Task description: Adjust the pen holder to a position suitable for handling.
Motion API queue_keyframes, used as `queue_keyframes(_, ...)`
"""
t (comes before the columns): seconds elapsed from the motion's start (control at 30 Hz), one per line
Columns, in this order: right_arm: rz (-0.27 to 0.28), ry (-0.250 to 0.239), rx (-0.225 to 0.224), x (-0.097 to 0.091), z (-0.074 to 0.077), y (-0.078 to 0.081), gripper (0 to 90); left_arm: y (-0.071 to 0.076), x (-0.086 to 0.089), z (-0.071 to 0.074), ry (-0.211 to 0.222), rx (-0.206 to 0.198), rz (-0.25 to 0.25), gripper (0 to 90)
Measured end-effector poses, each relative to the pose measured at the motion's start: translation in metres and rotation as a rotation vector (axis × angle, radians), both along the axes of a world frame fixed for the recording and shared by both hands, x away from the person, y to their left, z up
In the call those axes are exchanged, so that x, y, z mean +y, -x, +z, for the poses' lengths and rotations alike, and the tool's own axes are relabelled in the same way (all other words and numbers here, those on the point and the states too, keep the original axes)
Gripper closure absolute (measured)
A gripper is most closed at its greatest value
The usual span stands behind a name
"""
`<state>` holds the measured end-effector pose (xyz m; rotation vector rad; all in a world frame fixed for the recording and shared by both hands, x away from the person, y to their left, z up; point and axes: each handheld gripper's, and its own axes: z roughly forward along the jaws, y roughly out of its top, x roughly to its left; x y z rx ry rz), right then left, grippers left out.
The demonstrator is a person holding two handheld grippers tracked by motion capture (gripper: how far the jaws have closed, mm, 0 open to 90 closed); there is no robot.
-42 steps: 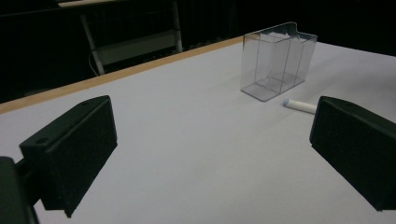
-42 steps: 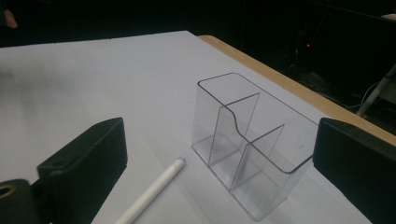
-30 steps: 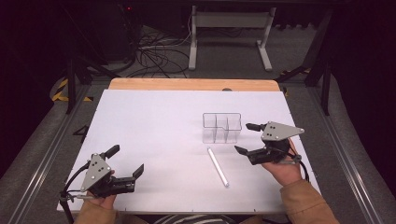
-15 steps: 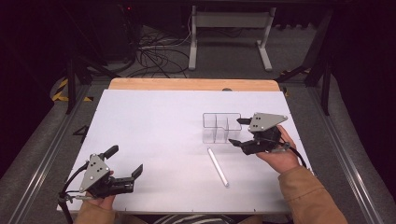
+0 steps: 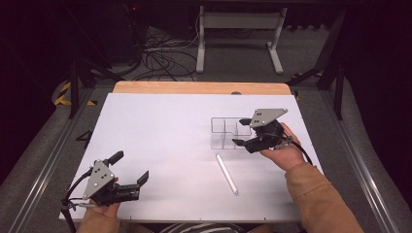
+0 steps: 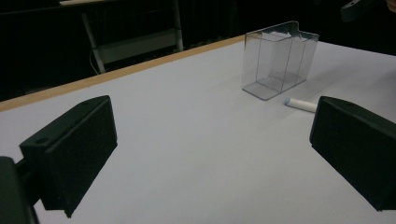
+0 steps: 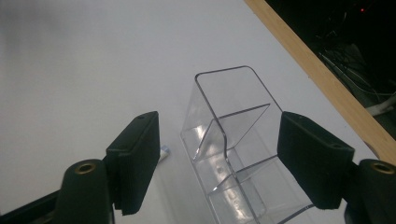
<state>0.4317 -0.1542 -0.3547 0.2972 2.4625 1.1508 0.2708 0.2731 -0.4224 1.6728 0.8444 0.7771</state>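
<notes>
A clear plastic organizer box (image 5: 224, 133) with several compartments stands on the white table sheet (image 5: 165, 131), right of centre. My right gripper (image 5: 241, 132) hovers at its right end. In the right gripper view the box (image 7: 233, 149) stands between the open jaws of that gripper (image 7: 219, 126). The jaws have just been closing, and the pads are still apart from the box walls. A white tube (image 5: 227, 174) lies on the sheet in front of the box. My left gripper (image 5: 130, 167) rests open and empty at the front left, looking toward the box (image 6: 278, 60) and the tube (image 6: 301, 105).
The sheet covers a wooden table whose far edge (image 5: 199, 87) shows beyond it. Metal rails (image 5: 43, 160) run along both sides. Cables (image 5: 160, 53) and a stand's legs (image 5: 238, 43) lie on the floor behind.
My right gripper has moved left and a little up, from beside the box to over its right end, with its jaws narrower. The left gripper, the box and the tube have stayed put.
</notes>
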Motion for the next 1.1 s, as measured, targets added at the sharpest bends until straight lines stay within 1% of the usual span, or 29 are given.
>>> queue_keyframes(0.13,0.005,0.017,-0.002,0.001,0.001,-0.004,30.3,0.000,0.000,0.000,0.000,-0.001,-0.001,1.6)
queue_keyframes(0.3,0.002,0.006,0.010,-0.002,0.001,-0.008,30.3,0.000,0.000,0.000,0.000,0.001,-0.002,1.6)
queue_keyframes(0.4,0.008,0.020,0.002,0.000,0.002,-0.009,30.7,0.000,0.000,0.000,0.000,0.000,-0.002,1.6)
queue_keyframes(0.5,0.021,0.053,-0.013,0.002,0.002,-0.011,32.7,0.000,0.000,0.000,-0.001,0.001,-0.002,1.6)
queue_keyframes(0.6,0.040,0.104,-0.032,0.005,0.004,-0.014,35.0,0.000,0.000,0.000,-0.001,0.001,-0.001,1.6)
queue_keyframes(0.67,0.052,0.121,-0.033,0.006,0.004,-0.016,36.4,0.000,0.000,0.000,0.000,0.002,-0.002,1.6)
queue_keyframes(0.8,0.062,0.172,-0.021,0.012,0.003,-0.021,39.1,-0.001,0.000,0.000,0.000,0.003,-0.003,1.6)
queue_keyframes(0.87,0.067,0.186,-0.012,0.016,0.000,-0.024,40.0,0.000,0.000,0.000,0.000,0.002,-0.004,1.6)
queue_keyframes(1.1,0.058,0.244,0.024,0.025,-0.010,-0.035,46.0,0.000,0.001,0.000,0.000,0.004,-0.004,1.6)
